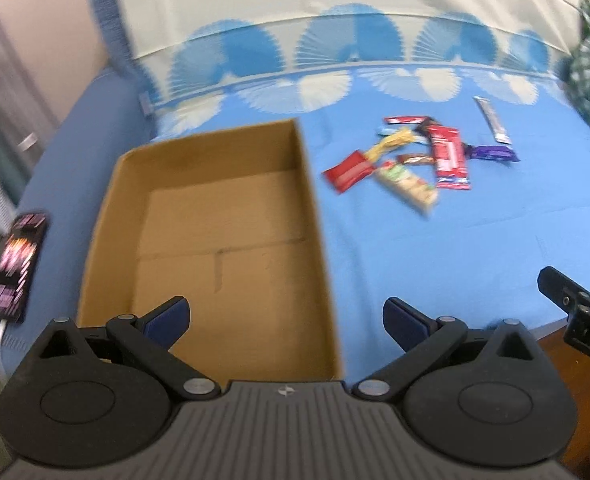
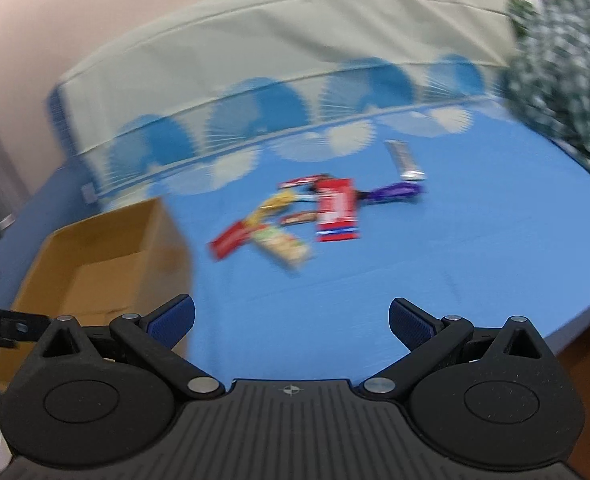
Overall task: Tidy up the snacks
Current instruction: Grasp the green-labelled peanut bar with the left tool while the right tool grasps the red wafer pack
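With both the left tongs (image 1: pixel 286 320) and right tongs (image 2: pixel 291 320) spread apart and empty, the overlapping snack wrappers (image 1: pixel 423 156) heaped on the bed beside the empty cardboard box (image 1: pixel 223 240) risk a pinch catching two together.

Your left wrist view looks forward and down from just over the near end of the cardboard box (image 1: pixel 223 216), snack pile (image 1: pixel 415 156) farther right. Your right wrist view sits to its right, facing the same pile (image 2: pixel 295 216). Both share box, snacks and blue sheet (image 1: pixel 455 240).
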Demonstrator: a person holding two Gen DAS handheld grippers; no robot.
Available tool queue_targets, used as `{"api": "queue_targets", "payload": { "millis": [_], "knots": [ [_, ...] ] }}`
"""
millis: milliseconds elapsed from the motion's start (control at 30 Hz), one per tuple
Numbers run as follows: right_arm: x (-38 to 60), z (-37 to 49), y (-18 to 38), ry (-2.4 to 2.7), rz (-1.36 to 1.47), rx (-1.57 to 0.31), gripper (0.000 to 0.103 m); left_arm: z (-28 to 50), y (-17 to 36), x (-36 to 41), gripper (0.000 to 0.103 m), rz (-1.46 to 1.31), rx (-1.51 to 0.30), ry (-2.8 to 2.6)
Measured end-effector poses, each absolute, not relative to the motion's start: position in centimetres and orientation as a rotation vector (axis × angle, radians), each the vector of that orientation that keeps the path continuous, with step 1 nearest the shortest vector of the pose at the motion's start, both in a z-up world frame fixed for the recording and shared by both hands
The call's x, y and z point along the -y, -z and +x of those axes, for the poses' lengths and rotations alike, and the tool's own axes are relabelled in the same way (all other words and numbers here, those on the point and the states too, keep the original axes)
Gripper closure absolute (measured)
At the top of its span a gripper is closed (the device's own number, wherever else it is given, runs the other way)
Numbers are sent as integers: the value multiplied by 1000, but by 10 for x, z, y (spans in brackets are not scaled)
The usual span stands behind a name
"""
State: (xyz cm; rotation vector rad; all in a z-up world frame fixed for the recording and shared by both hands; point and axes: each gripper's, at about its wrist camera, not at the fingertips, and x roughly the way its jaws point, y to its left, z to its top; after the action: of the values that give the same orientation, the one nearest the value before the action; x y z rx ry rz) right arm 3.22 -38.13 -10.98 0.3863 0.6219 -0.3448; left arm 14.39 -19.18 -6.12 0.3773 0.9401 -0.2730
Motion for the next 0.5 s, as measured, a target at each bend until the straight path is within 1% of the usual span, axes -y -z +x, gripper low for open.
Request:
{"api": "queue_targets", "payload": {
  "millis": [167, 300, 400, 500],
  "knots": [
    [439, 60, 135, 440, 414, -640, 0, 201, 84, 255, 0, 355, -1016, 319],
    [485, 103, 168, 479, 418, -661, 0, 260, 130, 312, 0, 328, -1102, 271],
    [508, 142, 199, 465, 415, -695, 0, 302, 167, 348, 0, 282, -1191, 201],
    [522, 180, 225, 418, 422, -731, 0, 332, 199, 376, 0, 220, -1239, 211]
  ]
}}
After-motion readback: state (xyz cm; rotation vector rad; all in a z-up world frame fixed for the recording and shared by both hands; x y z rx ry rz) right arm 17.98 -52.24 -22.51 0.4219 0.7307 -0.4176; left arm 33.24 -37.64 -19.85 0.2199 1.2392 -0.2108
